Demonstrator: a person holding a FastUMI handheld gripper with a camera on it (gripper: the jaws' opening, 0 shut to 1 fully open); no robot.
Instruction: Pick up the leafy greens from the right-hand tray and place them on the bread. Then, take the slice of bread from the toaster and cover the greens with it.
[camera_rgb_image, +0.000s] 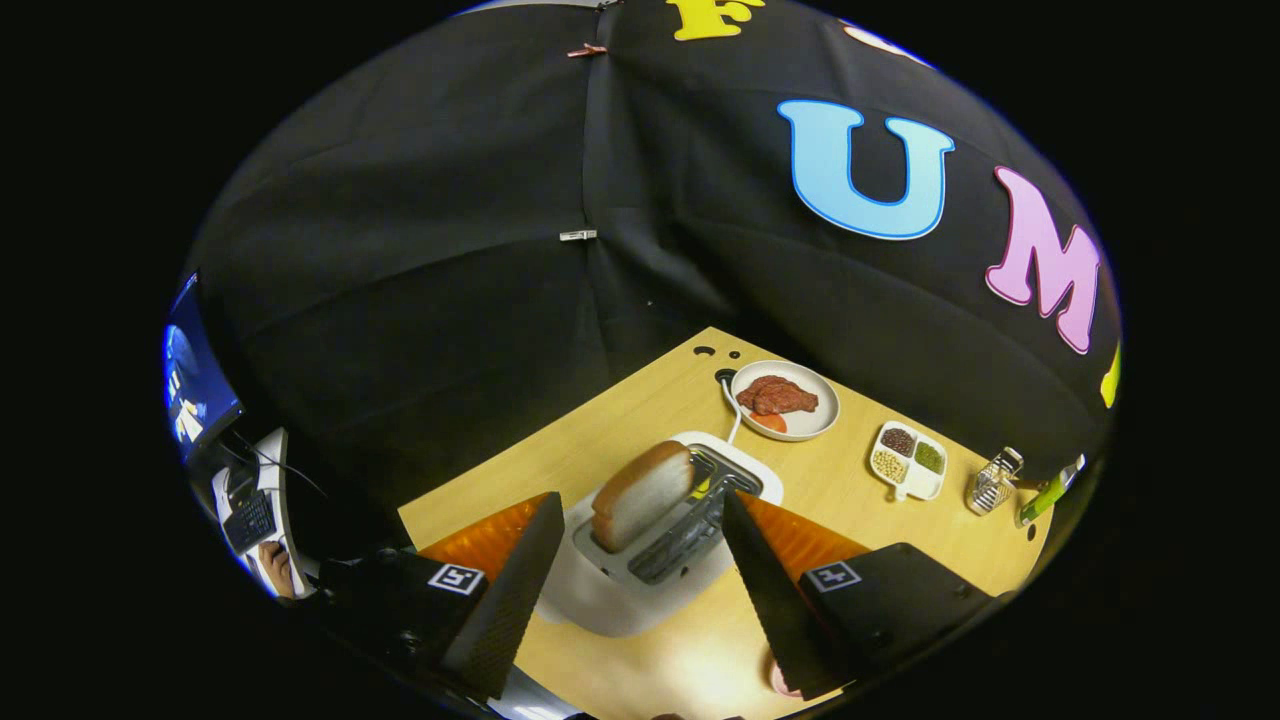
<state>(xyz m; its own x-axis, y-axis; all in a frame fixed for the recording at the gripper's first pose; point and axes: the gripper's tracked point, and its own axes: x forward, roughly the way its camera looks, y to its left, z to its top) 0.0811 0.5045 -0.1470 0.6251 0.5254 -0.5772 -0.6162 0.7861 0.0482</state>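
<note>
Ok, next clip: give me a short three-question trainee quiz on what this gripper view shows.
1. True or false: the gripper is shut on the slice of bread.
2. Multiple choice: where does the slice of bread stand? A) on the round plate B) upright in a slot of the toaster C) flat on the table
3. Short answer: what dish sits between the round plate with the meat and the metal grater?

Key:
1. False. The fingers are spread wide, either side of the toaster, touching nothing.
2. B
3. A white divided dish holding three sorts of beans or grains.
</note>
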